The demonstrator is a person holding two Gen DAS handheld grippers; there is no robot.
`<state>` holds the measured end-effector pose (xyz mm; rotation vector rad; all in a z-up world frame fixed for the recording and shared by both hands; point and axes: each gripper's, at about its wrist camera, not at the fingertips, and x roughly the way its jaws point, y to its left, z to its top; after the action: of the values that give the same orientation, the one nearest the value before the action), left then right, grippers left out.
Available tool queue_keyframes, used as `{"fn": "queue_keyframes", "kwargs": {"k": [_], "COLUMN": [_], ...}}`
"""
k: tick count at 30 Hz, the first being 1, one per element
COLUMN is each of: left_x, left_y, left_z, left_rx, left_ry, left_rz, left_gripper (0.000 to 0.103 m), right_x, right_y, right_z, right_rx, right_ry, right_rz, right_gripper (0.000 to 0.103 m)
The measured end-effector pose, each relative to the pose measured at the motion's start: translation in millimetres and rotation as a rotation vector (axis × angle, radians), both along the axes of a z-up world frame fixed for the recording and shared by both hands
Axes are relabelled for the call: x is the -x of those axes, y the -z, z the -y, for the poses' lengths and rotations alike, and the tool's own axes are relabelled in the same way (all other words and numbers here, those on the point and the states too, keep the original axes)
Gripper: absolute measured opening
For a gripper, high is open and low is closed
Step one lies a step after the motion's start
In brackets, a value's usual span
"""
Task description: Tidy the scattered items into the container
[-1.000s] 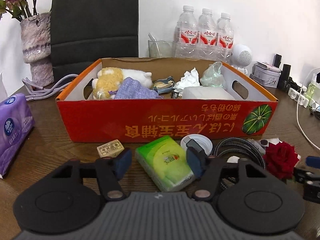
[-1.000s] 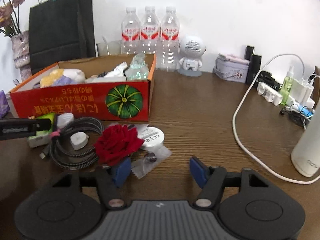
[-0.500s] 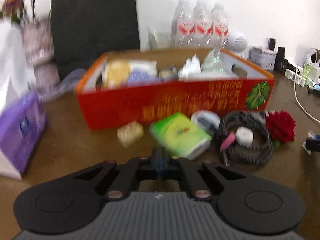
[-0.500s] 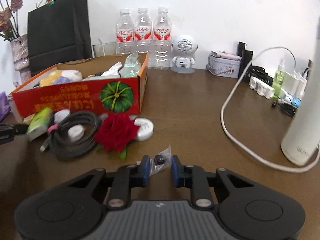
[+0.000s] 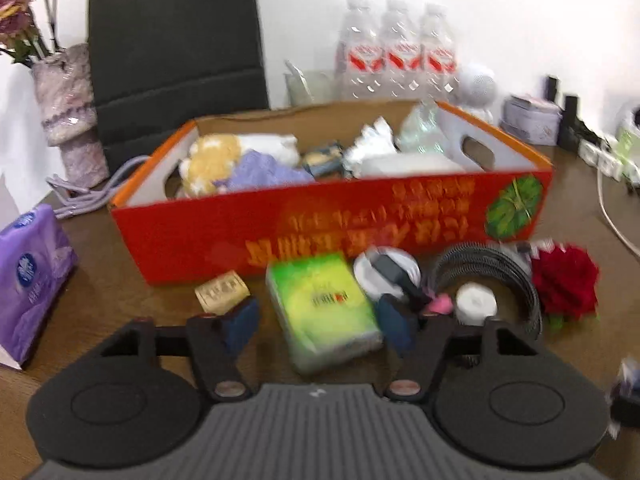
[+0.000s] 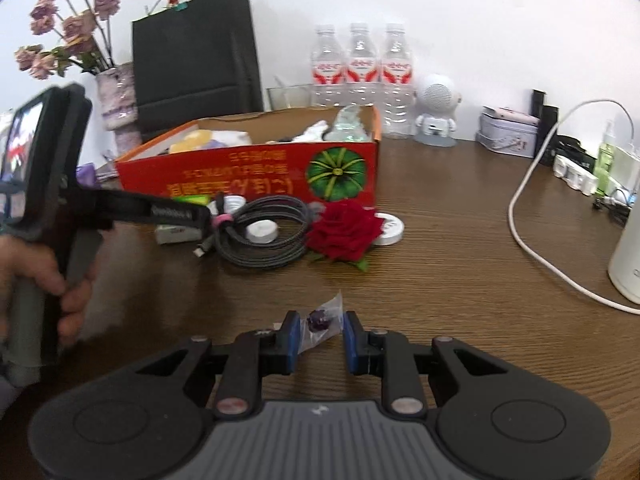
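Box (image 5: 256, 232) on the desk part-filled; green pack (image 5: 320, 308), cable coil, rose lie loose in front of it; left gripper (image 5: 316, 322) jaws opening astride the pack, right gripper (image 6: 319, 336) clamped on a small clear bag (image 6: 324, 322).

box lettering (image 5: 360, 236) blurred, white bottle (image 6: 628, 256) cropped

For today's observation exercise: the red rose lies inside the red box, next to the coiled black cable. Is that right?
Not quite. The red rose lies on the table in front of the red box, not inside it, as the right wrist view shows. It is indeed next to the coiled black cable.
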<state>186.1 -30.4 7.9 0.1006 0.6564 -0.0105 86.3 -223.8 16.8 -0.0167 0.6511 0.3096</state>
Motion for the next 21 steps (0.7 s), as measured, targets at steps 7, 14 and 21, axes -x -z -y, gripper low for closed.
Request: {"fn": "queue_keyframes", "kwargs": {"k": [7,14,21], "left_x": [7,93,193], "left_y": [1,-9,-4], "left_z": [-16,-14,-9], "left_rx": [0.025,0.004,0.023], "left_ry": [-0.001,0.01,-0.038], "left_rz": [0.001,0.012,-0.001], "left_gripper": [0.046,0.045,0.065], "right_x": [1,37,59], "right_y": [4,-7,-5], "right_z": [-6,-23,-35], "right_rx": [-0.02,0.033,0.014], "right_ry": [-0.043,-0.205,-0.233], "right_rz": [0.004,0.025,-0.009], "right_gripper": [0.022,0.036,0.065]}}
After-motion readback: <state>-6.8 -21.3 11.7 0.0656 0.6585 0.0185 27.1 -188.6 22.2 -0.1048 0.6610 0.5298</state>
